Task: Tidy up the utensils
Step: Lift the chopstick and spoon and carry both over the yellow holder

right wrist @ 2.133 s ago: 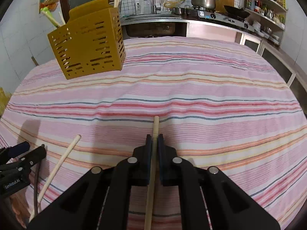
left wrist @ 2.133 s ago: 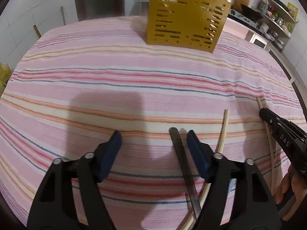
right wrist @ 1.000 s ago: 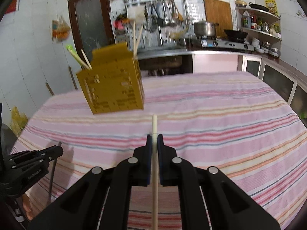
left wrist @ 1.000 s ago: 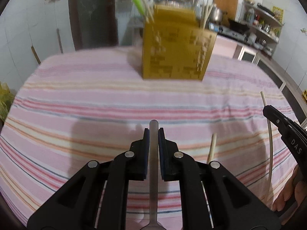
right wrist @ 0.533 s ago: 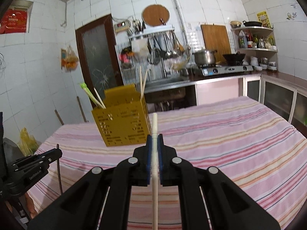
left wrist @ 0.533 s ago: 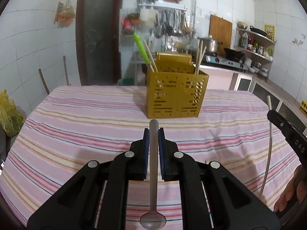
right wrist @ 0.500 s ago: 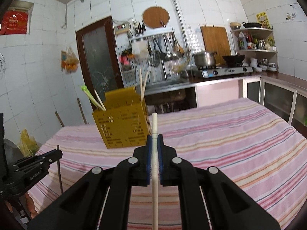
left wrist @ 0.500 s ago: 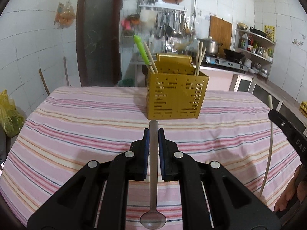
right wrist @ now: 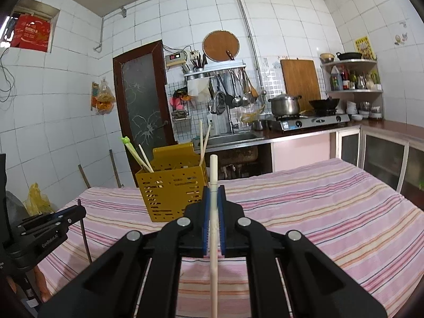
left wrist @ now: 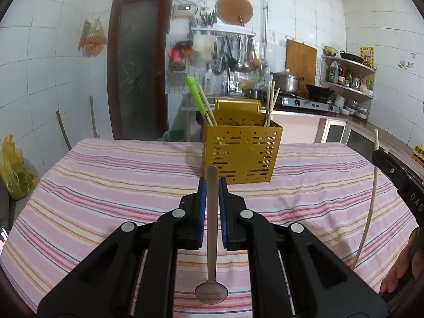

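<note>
My left gripper (left wrist: 212, 182) is shut on a metal spoon (left wrist: 211, 238), handle forward, bowl hanging toward the camera, above the striped table. My right gripper (right wrist: 214, 189) is shut on a pale wooden chopstick (right wrist: 213, 228), also seen at the right of the left wrist view (left wrist: 369, 206). The yellow perforated utensil holder (left wrist: 241, 153) stands upright at the table's far side, ahead of both grippers, and also shows in the right wrist view (right wrist: 172, 190). It holds a green utensil (left wrist: 196, 92) and several chopsticks (left wrist: 270, 106). The left gripper shows in the right wrist view (right wrist: 76, 210).
The table carries a pink striped cloth (left wrist: 106, 180). Behind it stand a dark door (left wrist: 137, 66), a sink counter with hanging utensils (right wrist: 233, 87), a stove with pots (right wrist: 304, 116), and cabinets at the right (right wrist: 371, 148). A yellow bag (left wrist: 13, 169) sits at the left.
Both grippers have risen and tilted up from the table, carrying the spoon and the chopstick. Earlier the left gripper was open beside the spoon; it closed on it. The holder appears lower in view.
</note>
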`<state>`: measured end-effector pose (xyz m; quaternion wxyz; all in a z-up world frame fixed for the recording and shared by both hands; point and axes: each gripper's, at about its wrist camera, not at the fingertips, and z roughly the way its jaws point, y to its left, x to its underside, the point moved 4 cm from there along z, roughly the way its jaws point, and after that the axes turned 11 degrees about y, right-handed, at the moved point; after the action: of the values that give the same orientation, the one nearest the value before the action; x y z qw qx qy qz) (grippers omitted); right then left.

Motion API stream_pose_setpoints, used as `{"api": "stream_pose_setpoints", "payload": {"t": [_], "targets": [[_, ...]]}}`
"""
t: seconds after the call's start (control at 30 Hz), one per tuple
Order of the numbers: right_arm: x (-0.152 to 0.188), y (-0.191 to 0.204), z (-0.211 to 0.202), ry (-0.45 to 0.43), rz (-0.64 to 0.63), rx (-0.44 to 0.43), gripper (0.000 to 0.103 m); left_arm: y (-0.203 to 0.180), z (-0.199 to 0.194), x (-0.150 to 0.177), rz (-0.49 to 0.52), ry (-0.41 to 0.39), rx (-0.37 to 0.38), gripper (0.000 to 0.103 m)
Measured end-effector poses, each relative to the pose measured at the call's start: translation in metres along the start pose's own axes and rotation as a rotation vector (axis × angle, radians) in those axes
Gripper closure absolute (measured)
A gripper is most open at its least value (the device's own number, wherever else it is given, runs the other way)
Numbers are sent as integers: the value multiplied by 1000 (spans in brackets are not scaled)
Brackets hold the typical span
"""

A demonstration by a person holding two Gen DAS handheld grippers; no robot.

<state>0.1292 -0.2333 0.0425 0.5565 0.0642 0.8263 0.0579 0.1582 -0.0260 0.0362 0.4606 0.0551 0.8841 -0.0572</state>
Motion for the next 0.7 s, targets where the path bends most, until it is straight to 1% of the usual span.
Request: {"api": "stream_pose_setpoints", "payload": {"t": [0.23, 0.4, 0.57, 0.7], "targets": [[-4, 7, -13, -49, -16, 5, 97, 0, -15, -4, -2, -60, -3, 95], [-12, 17, -15, -73, -48, 22, 97, 2, -23, -17, -13, -85, 10, 95], [-37, 17, -13, -87, -37, 0, 97, 2, -31, -41, -5, -118, 28, 95], [-72, 17, -7, -131, -26, -17, 97, 2, -34, -78, -25, -158, 57, 95]]}}
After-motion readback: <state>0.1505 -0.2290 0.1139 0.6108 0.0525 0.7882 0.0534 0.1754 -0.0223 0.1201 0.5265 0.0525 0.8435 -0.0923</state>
